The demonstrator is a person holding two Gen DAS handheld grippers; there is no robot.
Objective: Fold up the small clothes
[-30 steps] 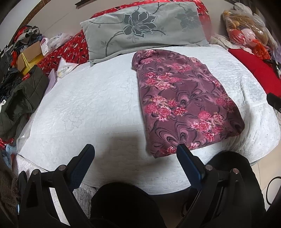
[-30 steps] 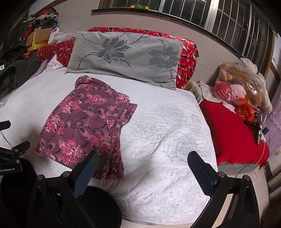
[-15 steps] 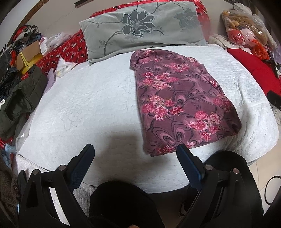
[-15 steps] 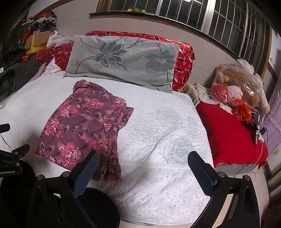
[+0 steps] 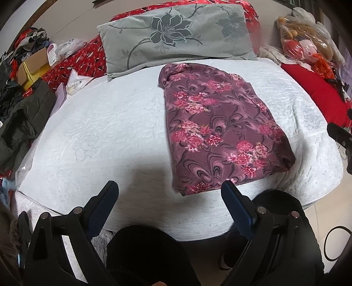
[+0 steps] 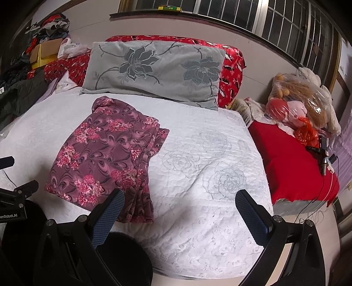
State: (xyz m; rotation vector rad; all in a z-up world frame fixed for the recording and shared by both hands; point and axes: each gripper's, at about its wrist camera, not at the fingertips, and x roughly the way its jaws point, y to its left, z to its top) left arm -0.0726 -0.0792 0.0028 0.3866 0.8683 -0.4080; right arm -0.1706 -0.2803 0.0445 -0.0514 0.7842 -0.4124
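Observation:
A purple garment with pink flowers [image 5: 220, 129] lies folded flat on the white quilted bed [image 5: 105, 136]. It also shows left of centre in the right wrist view, the purple garment [image 6: 103, 154] with layered edges along its right side. My left gripper [image 5: 169, 193] is open and held back over the bed's near edge, its right finger just short of the garment's near hem. My right gripper [image 6: 178, 200] is open too, over bare quilt to the right of the garment. Neither holds anything.
A grey flowered pillow [image 5: 176, 37] leans at the head on red bedding. Dark clothes [image 5: 22, 118] and boxes are piled at the left. A red cloth [image 6: 294, 162] and bagged plush toys [image 6: 301, 105] sit to the right. A window with bars [image 6: 275, 17] is behind.
Both grippers have drawn back slightly from the bed and stay open. The garment has not moved.

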